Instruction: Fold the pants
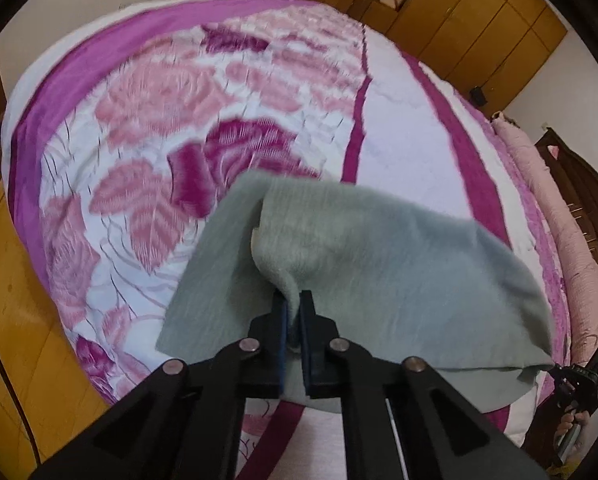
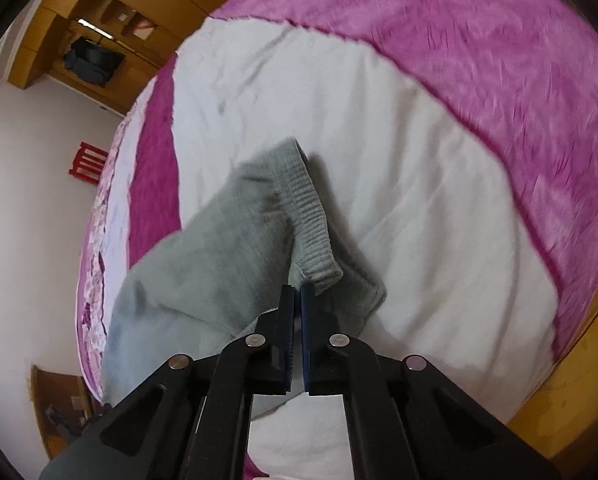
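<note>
Left wrist: grey-green pants (image 1: pixel 379 248) (soft, fuzzy) drape over bedspread (image 1: pixel 139 128).

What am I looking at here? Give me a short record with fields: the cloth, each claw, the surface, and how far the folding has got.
cloth: grey-green pants, ribbed waistband showing
left claw: shut on a pinch of the pants
right claw: shut on the pants beside the waistband
surface: bed with pink and white floral blanket
stage: pants partly lifted, fold not finished

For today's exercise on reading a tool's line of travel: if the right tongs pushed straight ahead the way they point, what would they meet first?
The right tongs already pinch the grey pants; straight ahead lies their ribbed waistband, then probably the white bedspread, though depth is unclear.
</note>
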The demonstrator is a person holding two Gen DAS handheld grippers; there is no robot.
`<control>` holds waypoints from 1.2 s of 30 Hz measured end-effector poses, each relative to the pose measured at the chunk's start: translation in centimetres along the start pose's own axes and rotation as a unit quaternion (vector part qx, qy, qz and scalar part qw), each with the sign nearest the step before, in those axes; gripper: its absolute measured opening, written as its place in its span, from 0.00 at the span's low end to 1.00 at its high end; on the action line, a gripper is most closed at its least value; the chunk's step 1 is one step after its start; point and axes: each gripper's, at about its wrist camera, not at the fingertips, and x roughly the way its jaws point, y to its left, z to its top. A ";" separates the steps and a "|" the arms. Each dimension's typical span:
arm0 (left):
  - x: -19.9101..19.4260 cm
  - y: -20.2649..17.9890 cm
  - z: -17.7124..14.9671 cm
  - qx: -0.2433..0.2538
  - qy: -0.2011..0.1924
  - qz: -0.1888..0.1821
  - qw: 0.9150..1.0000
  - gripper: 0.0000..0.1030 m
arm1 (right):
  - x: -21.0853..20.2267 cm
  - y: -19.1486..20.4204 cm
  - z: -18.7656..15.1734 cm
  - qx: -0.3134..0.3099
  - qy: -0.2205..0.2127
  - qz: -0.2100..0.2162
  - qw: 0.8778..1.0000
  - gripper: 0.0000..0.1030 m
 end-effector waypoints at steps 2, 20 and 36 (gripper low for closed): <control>-1.2 -0.3 0.7 0.005 -0.013 -0.009 1.000 0.05 | -1.6 0.6 0.7 -0.013 -0.023 0.001 1.000 0.03; -4.8 0.2 1.1 0.036 -0.010 0.022 0.999 0.05 | -5.0 -0.4 -2.1 -0.050 -0.026 -0.010 0.998 0.03; -0.6 2.0 -1.1 0.047 0.039 0.066 0.996 0.15 | -1.2 0.9 -2.3 -0.129 0.008 -0.173 0.976 0.21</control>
